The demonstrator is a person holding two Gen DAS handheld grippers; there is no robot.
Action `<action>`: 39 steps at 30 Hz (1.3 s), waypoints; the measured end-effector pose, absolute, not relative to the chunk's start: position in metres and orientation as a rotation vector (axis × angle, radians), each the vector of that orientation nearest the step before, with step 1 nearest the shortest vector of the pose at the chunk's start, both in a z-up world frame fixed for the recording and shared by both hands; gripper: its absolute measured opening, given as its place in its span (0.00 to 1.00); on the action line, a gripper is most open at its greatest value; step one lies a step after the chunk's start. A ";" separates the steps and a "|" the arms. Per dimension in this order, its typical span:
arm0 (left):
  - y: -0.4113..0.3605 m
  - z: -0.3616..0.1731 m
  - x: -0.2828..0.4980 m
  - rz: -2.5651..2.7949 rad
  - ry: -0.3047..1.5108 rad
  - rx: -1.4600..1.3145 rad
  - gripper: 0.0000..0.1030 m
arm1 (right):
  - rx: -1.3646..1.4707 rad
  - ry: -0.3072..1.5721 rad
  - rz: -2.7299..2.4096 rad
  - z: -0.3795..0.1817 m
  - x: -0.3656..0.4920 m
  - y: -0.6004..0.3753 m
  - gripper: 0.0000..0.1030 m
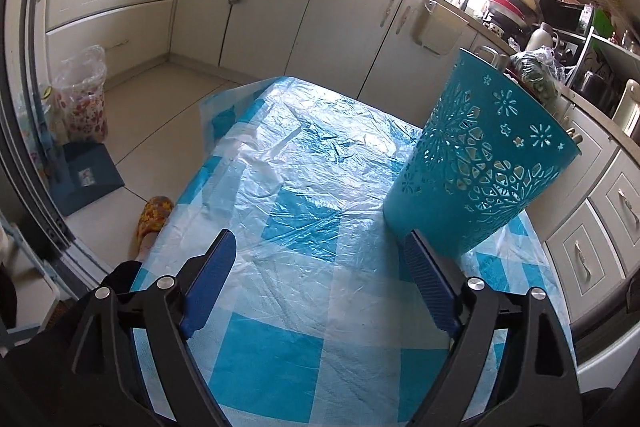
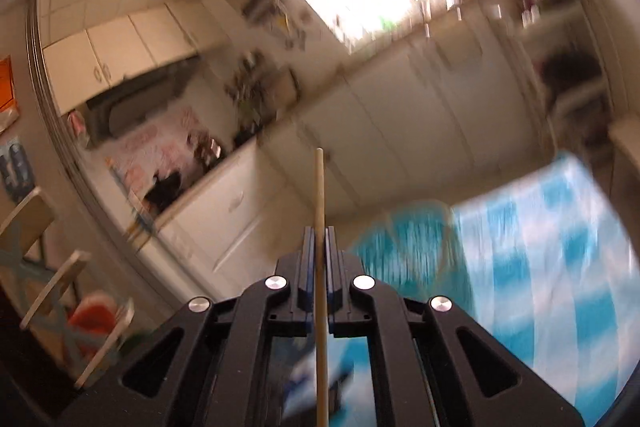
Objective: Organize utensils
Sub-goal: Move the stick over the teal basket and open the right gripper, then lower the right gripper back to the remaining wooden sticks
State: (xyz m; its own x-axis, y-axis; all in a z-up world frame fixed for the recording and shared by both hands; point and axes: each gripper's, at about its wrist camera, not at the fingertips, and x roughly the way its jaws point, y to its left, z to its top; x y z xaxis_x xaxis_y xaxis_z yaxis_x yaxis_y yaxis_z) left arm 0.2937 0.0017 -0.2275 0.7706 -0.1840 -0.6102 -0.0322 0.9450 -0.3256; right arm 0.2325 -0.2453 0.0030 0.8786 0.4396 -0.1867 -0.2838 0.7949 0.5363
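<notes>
A tall turquoise cut-out utensil holder point(image 1: 476, 159) stands upright on the blue-and-white checked table cover point(image 1: 304, 267), at the right. My left gripper point(image 1: 320, 239) hovers low over the cover with its blue pads wide apart and nothing between them; its right pad point(image 1: 430, 287) sits just in front of the holder's base. In the blurred right wrist view, my right gripper point(image 2: 319, 231) is shut on a thin pale wooden chopstick point(image 2: 319, 195) that runs straight up between the pads. The holder point(image 2: 412, 247) shows as a blurred turquoise shape just right of that gripper, on the checked cover point(image 2: 560, 247).
Cream kitchen cabinets point(image 1: 280, 7) run behind and to the right of the table, with a crowded counter point(image 1: 540, 39) at the right. On the floor at the left stand a plastic-wrapped bin point(image 1: 82, 95), a blue box point(image 1: 86, 175) and a patterned slipper point(image 1: 154, 215).
</notes>
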 end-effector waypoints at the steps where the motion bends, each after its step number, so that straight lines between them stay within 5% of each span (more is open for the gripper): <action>1: 0.002 -0.228 0.294 -0.084 0.689 -0.332 0.80 | 0.513 0.286 0.365 0.007 0.244 -0.242 0.05; 10: 0.005 -0.231 0.296 -0.103 0.691 -0.363 0.80 | 0.431 0.372 0.195 -0.033 0.326 -0.222 0.05; 20: 0.004 -0.232 0.297 -0.112 0.692 -0.374 0.80 | 0.319 0.437 0.239 -0.053 0.286 -0.217 0.07; 25: 0.004 -0.233 0.298 -0.111 0.695 -0.376 0.80 | 0.291 0.403 0.224 -0.054 0.208 -0.221 0.21; 32: 0.003 -0.234 0.298 -0.105 0.701 -0.374 0.80 | 0.249 0.775 0.142 -0.155 0.179 -0.219 0.20; 39: 0.006 -0.235 0.298 -0.098 0.705 -0.387 0.80 | 0.244 0.873 0.073 -0.194 0.207 -0.211 0.20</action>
